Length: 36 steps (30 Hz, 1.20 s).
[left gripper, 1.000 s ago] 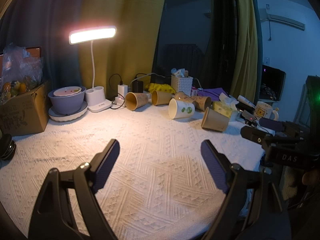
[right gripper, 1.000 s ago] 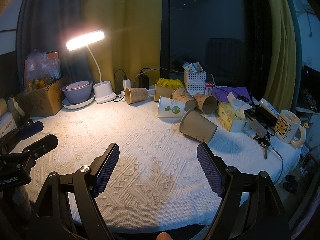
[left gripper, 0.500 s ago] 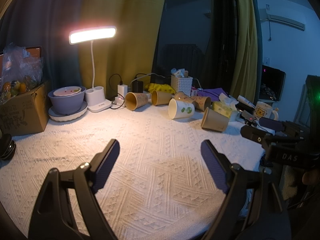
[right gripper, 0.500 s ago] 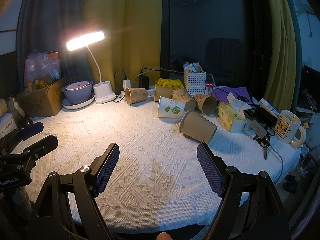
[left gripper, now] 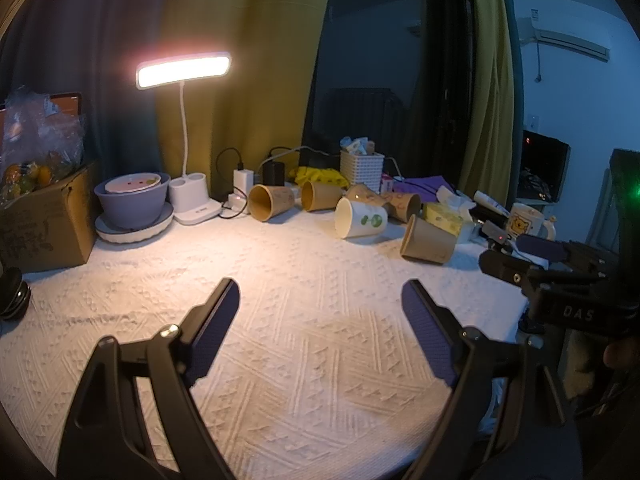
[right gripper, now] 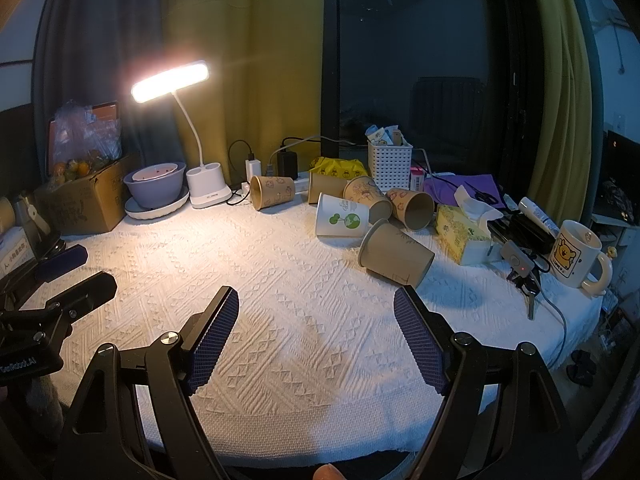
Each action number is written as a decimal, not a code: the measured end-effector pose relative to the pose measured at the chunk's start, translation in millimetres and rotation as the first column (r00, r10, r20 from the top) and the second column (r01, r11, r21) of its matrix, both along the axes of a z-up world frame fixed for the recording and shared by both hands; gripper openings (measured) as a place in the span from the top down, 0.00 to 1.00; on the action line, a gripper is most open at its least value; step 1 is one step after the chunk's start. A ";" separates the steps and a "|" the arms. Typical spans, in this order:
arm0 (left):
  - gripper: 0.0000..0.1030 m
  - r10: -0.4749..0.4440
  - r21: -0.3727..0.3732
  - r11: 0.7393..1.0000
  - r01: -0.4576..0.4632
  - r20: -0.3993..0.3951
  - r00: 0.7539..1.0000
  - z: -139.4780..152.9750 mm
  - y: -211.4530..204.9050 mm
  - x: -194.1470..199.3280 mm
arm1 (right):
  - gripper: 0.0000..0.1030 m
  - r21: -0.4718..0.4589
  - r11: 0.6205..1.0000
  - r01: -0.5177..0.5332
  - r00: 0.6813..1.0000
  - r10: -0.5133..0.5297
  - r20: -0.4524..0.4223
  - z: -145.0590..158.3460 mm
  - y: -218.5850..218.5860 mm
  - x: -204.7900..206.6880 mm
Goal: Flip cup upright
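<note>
Right wrist view: right gripper [right gripper: 316,330] spread wide, holding nothing; brown paper cup [right gripper: 394,254] on its side at 1 o'clock; left gripper [left gripper: 320,322] likewise agape, unladen

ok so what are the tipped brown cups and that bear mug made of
The nearest brown cup looks like matte kraft paper: thin wall, rolled rim, dull surface. The bear mug looks like glazed ceramic: thick wall, solid handle, slight sheen, though the dim light leaves that open.
</note>
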<state>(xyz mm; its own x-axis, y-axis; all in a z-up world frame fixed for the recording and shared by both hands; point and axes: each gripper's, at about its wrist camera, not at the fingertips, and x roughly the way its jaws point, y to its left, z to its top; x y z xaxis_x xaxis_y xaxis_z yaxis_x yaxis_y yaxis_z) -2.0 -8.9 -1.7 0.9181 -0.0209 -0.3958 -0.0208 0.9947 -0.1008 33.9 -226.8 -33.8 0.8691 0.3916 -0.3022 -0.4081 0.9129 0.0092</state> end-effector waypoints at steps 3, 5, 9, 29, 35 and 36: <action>0.18 0.000 0.000 1.000 0.000 -0.005 1.000 -1.0 -1.9 0.9 | 0.20 0.001 1.000 -0.004 1.000 0.004 -0.005 -0.2 0.7 2.1; 0.18 -0.001 0.002 1.000 0.001 -0.019 1.000 -3.3 -4.3 4.3 | 0.20 0.005 1.000 -0.010 1.000 0.010 -0.012 -0.4 1.0 5.9; 0.18 -0.004 0.010 1.000 0.005 -0.060 0.998 -10.7 -9.1 18.0 | 0.20 0.009 1.000 -0.015 0.999 0.016 -0.038 -4.6 1.7 20.7; 0.18 -0.122 -0.015 0.992 0.124 -0.314 0.941 5.7 -28.9 222.9 | 0.20 0.046 0.999 0.018 0.990 -0.012 -0.139 24.3 -36.3 182.9; 0.18 -0.184 -0.080 0.983 0.166 -0.375 0.908 15.5 -38.3 300.6 | 0.20 0.036 0.999 0.035 0.981 -0.027 -0.193 31.3 -39.7 238.7; 0.18 -0.193 -0.075 0.981 0.178 -0.380 0.905 16.8 -42.2 311.4 | 0.20 0.036 0.999 0.037 0.979 -0.029 -0.200 32.5 -39.1 246.2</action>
